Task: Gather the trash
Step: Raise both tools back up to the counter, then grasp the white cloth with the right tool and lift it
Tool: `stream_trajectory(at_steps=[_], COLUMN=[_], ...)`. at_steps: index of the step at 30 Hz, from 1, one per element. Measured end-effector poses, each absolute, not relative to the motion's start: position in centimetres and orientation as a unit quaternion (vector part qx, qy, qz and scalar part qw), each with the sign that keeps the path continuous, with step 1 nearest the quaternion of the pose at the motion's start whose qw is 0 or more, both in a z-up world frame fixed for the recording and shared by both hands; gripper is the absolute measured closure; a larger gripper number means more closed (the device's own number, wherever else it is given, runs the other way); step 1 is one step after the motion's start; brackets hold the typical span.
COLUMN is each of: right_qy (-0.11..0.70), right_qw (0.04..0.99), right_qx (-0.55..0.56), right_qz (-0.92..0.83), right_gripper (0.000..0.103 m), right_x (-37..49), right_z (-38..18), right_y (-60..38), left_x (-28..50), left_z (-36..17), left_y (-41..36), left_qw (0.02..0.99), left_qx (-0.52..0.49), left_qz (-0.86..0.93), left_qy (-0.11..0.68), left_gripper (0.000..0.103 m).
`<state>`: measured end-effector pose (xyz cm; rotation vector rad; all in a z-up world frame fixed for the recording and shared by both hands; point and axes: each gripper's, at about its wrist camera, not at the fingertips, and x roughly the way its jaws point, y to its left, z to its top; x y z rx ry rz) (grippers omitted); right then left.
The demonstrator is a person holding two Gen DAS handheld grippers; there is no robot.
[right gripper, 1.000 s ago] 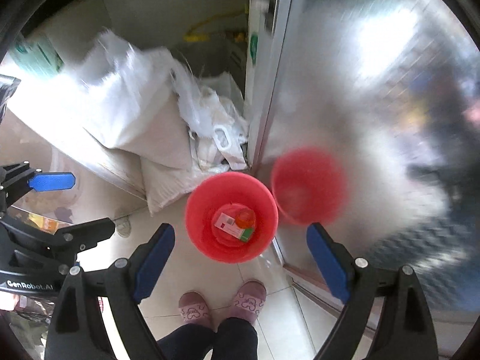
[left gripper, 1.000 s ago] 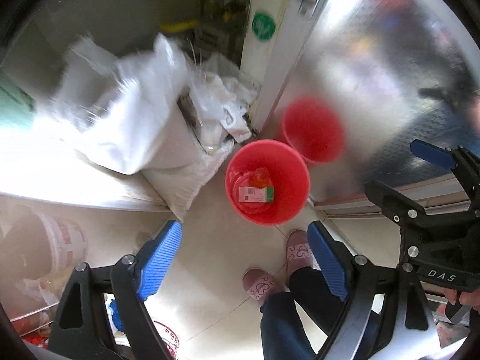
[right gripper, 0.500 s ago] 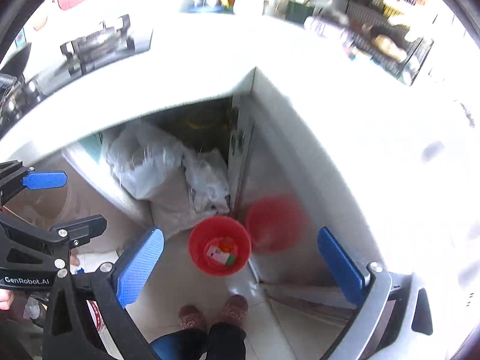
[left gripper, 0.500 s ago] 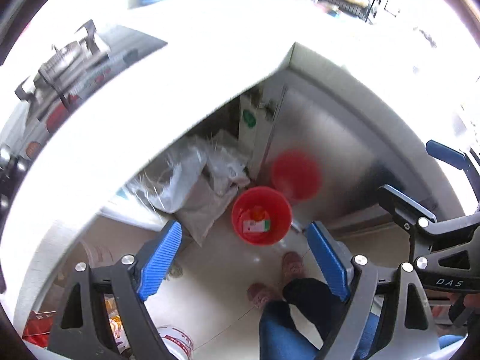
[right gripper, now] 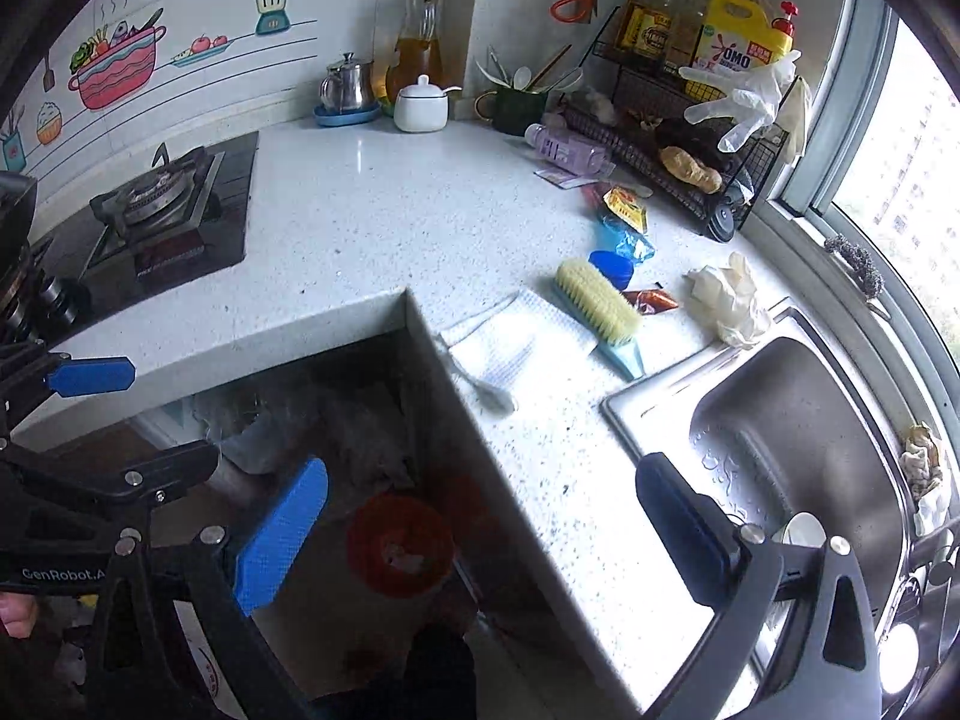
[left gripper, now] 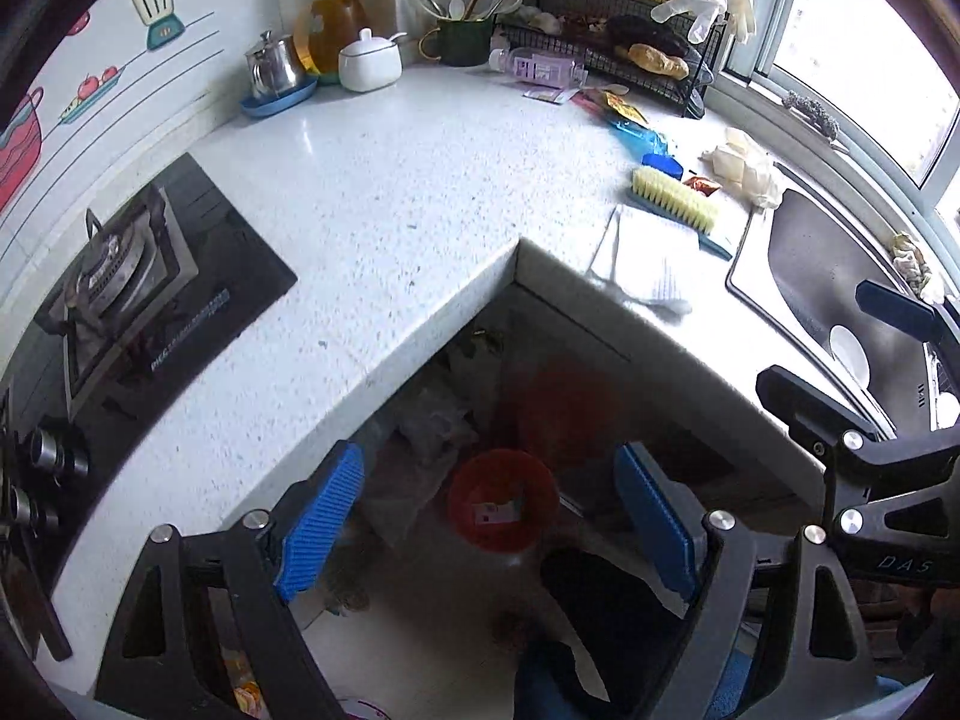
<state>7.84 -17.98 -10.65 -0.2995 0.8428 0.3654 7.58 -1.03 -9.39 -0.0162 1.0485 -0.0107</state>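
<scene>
A red bucket (left gripper: 503, 498) (right gripper: 401, 543) stands on the floor below the counter corner, with a small carton and other trash in it. Both grippers are raised above counter height. My left gripper (left gripper: 489, 519) is open and empty, framing the bucket. My right gripper (right gripper: 486, 525) is open and empty, over the counter edge. On the white counter (right gripper: 420, 210) lie wrappers: a yellow-red packet (right gripper: 625, 204), a blue wrapper (right gripper: 624, 240), a brown sachet (right gripper: 651, 300), a lilac bottle on its side (right gripper: 567, 150) and crumpled white gloves (right gripper: 729, 300).
A gas hob (right gripper: 162, 204) is at the left. A steel sink (right gripper: 792, 438) is at the right. A yellow scrub brush (right gripper: 600, 300) lies on a white cloth (right gripper: 510, 348). A wire rack (right gripper: 690, 150), pots and an oil jug (right gripper: 420, 54) line the back wall.
Both grippers have risen from low near the bucket to above the counter. The counter top, hob and sink have come into view. Both stay open and empty.
</scene>
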Motion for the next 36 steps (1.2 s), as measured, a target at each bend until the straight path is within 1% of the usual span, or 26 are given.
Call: stream_trajectory(at_steps=[6, 10, 19, 30, 31, 32, 33, 34, 36], right_qy=[0.413, 0.422, 0.483, 0.536, 0.54, 0.544, 0.55, 0.545, 0.543], right_qw=[0.885, 0.88, 0.853, 0.834, 0.832, 0.829, 0.825, 0.829, 0.831], right_qx=[-0.127, -0.12, -0.091, -0.042, -0.038, -0.036, -0.035, -0.043, -0.046], right_qz=[0.173, 0.183, 0.179, 0.123, 0.123, 0.123, 0.124, 0.118, 0.109], right_gripper=[0.0, 0.0, 0.0, 0.001, 0.002, 0.006, 0.016, 0.017, 0.022], right_x=[11.8, 14.9, 20.0, 21.6, 21.6, 21.6, 21.6, 21.4, 21.2], right_z=[-9.7, -10.0, -13.0, -16.1, -16.2, -16.4, -16.7, -16.7, -16.6], right_y=[-18.5, -18.1, -17.3, -17.0, -17.0, -16.9, -16.7, -16.5, -16.3], left_x=[12.1, 15.4, 21.0, 24.4, 24.6, 24.6, 24.6, 24.6, 24.6], left_z=[-9.0, -9.7, -12.5, -15.3, -15.5, -15.6, -15.7, -15.8, -16.0], left_y=[-0.8, -0.2, 0.2, 0.1, 0.3, 0.3, 0.3, 0.4, 0.5], left_qw=[0.864, 0.856, 0.833, 0.817, 0.816, 0.815, 0.814, 0.813, 0.811], left_qx=[0.006, 0.012, 0.04, 0.082, 0.083, 0.082, 0.081, 0.079, 0.076], left_qz=[-0.001, -0.001, -0.018, -0.073, -0.077, -0.084, -0.09, -0.094, -0.1], left_qy=[0.504, 0.517, 0.552, 0.566, 0.567, 0.567, 0.568, 0.569, 0.571], left_gripper=[0.018, 0.018, 0.018, 0.018, 0.018, 0.018, 0.018, 0.018, 0.018])
